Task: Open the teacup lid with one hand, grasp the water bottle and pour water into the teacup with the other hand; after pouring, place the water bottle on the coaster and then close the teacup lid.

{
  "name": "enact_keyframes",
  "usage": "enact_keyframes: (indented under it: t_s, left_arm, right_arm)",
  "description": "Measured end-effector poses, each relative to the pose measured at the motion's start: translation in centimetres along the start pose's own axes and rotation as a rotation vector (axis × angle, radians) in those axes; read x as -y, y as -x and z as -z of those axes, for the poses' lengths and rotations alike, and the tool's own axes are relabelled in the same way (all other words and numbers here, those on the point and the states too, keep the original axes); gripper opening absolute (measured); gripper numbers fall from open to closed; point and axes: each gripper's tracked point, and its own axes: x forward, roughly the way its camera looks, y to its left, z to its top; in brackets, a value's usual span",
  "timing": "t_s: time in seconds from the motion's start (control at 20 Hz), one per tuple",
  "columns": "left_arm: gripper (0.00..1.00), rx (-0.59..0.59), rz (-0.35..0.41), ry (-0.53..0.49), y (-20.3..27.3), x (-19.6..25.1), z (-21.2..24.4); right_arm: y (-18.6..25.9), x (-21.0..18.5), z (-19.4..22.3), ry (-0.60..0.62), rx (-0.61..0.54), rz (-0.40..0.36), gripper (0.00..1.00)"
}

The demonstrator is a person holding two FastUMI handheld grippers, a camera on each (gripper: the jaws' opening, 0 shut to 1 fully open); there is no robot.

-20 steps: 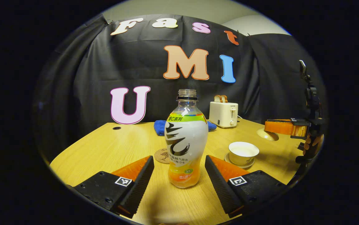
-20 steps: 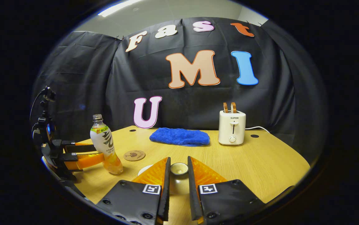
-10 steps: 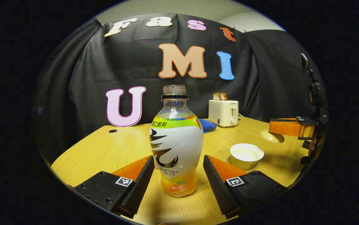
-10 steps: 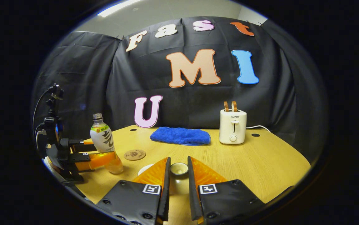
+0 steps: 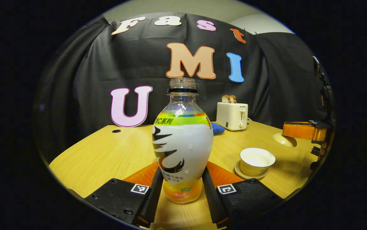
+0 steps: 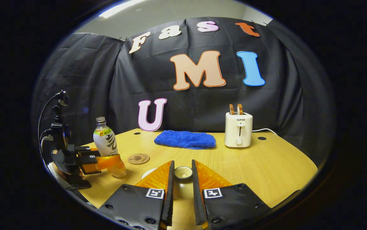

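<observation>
The uncapped water bottle stands upright on the wooden table, and my left gripper is shut on its lower body, both fingers pressing its sides. To its right, the open white teacup sits on its saucer. In the right gripper view, my right gripper is shut on the teacup lid by its knob. Far left there are the bottle and the left gripper around it. The round cork coaster lies just right of that bottle.
A blue towel and a white toaster with two slices of toast stand at the back of the table. The right gripper holds the lid low over the table beyond the cup. Black cloth walls the booth behind.
My left gripper moved forward around the bottle and its fingers came together onto the bottle's sides. The right gripper stayed put, still holding the lid.
</observation>
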Motion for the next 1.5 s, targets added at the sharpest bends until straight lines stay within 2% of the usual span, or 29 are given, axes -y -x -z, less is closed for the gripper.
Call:
enact_keyframes:
  t_s: [0.2,0.3,0.6,0.85,1.15,1.2,1.25,1.3,1.5]
  left_arm:
    - [0.55,-0.019,-0.003,-0.059,0.0,0.1,-0.3]
    - [0.54,-0.021,0.000,-0.103,-0.2,0.4,-0.7]
    - [0.54,-0.036,-0.016,-0.332,-0.4,0.8,-1.9]
    - [0.54,-0.069,-0.014,-0.431,-1.1,0.9,-1.7]
    - [0.54,-0.066,-0.016,-0.642,-2.1,1.4,-2.9]
    - [0.54,-0.066,-0.012,-0.681,-2.3,1.5,-3.0]
    - [0.54,-0.070,-0.009,-0.718,-2.4,1.6,-3.0]
    - [0.55,-0.075,-0.006,-0.751,-2.6,1.8,-2.8]
    - [0.54,-0.102,0.007,-0.866,-3.0,2.2,-2.0]
  right_arm:
    - [0.4,0.2,-0.4,-0.002,0.003,0.003,0.32]
    - [0.6,0.5,-0.4,-0.008,0.004,0.006,0.32]
    - [0.6,0.9,-0.9,-0.022,0.005,0.005,0.31]
    - [0.8,1.4,-1.1,-0.027,0.012,0.014,0.32]
    - [1.0,3.4,-1.3,-0.046,0.012,0.050,0.32]
    - [1.1,3.8,-1.4,-0.047,0.014,0.058,0.29]
    - [1.2,4.2,-1.4,-0.048,0.017,0.067,0.33]
    - [1.3,4.6,-1.6,-0.047,0.019,0.075,0.30]
    - [1.5,5.7,-1.8,-0.053,0.026,0.095,0.32]
